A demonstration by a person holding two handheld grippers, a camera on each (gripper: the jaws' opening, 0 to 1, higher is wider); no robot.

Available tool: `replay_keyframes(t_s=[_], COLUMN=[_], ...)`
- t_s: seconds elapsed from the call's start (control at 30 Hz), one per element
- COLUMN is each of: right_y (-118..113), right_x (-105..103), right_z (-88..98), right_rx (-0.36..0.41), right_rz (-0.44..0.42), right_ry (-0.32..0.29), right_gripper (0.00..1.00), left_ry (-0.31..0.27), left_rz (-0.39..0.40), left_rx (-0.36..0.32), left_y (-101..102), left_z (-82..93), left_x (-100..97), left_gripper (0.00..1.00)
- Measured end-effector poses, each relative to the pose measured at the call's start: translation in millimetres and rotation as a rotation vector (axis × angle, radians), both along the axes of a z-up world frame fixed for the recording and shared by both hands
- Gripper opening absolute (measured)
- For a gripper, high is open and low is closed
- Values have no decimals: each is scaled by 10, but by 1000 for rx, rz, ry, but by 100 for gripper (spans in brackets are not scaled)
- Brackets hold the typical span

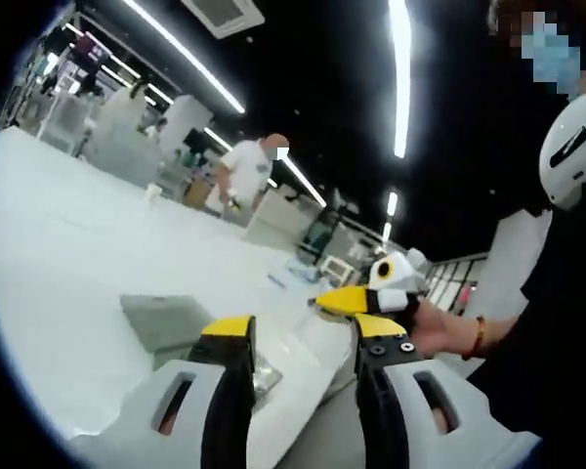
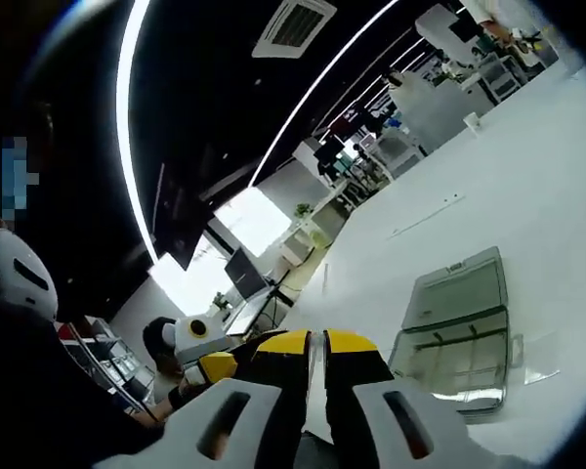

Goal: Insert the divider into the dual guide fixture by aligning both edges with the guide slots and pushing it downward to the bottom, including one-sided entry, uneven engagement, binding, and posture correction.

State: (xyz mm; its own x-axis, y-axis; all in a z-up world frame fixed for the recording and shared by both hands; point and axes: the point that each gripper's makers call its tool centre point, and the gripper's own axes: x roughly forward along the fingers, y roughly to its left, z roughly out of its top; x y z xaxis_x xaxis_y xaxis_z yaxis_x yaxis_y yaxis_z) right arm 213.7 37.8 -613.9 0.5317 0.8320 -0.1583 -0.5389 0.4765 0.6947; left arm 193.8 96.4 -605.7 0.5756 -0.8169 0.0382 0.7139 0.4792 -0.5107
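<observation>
A clear plastic guide fixture (image 2: 456, 318) with inner compartments lies on the white table (image 2: 527, 166); it also shows as a grey-clear box (image 1: 166, 320) beyond my left jaw. A thin clear sheet, probably the divider (image 2: 537, 363), lies flat beside the fixture, and its corner (image 1: 267, 374) shows by my left jaw. My left gripper (image 1: 303, 330) hovers open above the table with nothing between its yellow tips. My right gripper (image 2: 318, 342) has its jaws close together with only a pale slit between them. From the side, the right gripper (image 1: 344, 301) looks shut, held by a hand with a bracelet.
A person in dark clothes stands close on the right (image 1: 566, 322). Another person in a white shirt (image 1: 244, 171) stands at benches far across the room. The left gripper (image 2: 223, 367) shows low on the left. A small cup (image 2: 473, 121) stands far off on the table.
</observation>
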Motion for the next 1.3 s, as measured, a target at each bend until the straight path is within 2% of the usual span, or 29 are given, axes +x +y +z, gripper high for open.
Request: replay_keyframes(t_s=[0.13,0.33,0.53,0.67,0.77,0.83,0.9,1.0,1.03,1.1,1.3], right_y=[-57,-123,-224,-278,-309,-332,-361,-376,-397,-408,-417], right_x=[106,233,291,294,299,321,333,368,386,406,441], right_z=[-82,-179,-302,-399,-457,-463,-526,-551,-578,-599,-678], right_rx=[-28,-66,-116,-135,-152,-163,-189,-196,-222,-227,-269], right_rz=[-52,-91,-154,-177,-203,-219,-232,-251,-260,-277,-283], right_ry=[8,20,42,56,82,62,73,81,80,89,106], right_gripper=[0,0,0,0,0,0,0,0,0,0,0], left_ry=[-15,-38,-63,-59,-61,-82,-89,-77,-88,-95,-89], left_rz=[-6,-12,-24,-35,-29,-36,-47,-53,-52,-54,-43], left_rx=[31,41,94,126,136,134,138,153,159,156,165], left_y=[22,14,-27,-54,-52,-72,-97,-118,-125,-134,-120], left_z=[-103,-120,-232,-309,-307,-278,-305,-347,-339,-330,-366], left_x=[68,143,143,135,134,119,122,132,127,124,141], left_gripper=[45,49,54,58,62,64,66,68,69,71,76])
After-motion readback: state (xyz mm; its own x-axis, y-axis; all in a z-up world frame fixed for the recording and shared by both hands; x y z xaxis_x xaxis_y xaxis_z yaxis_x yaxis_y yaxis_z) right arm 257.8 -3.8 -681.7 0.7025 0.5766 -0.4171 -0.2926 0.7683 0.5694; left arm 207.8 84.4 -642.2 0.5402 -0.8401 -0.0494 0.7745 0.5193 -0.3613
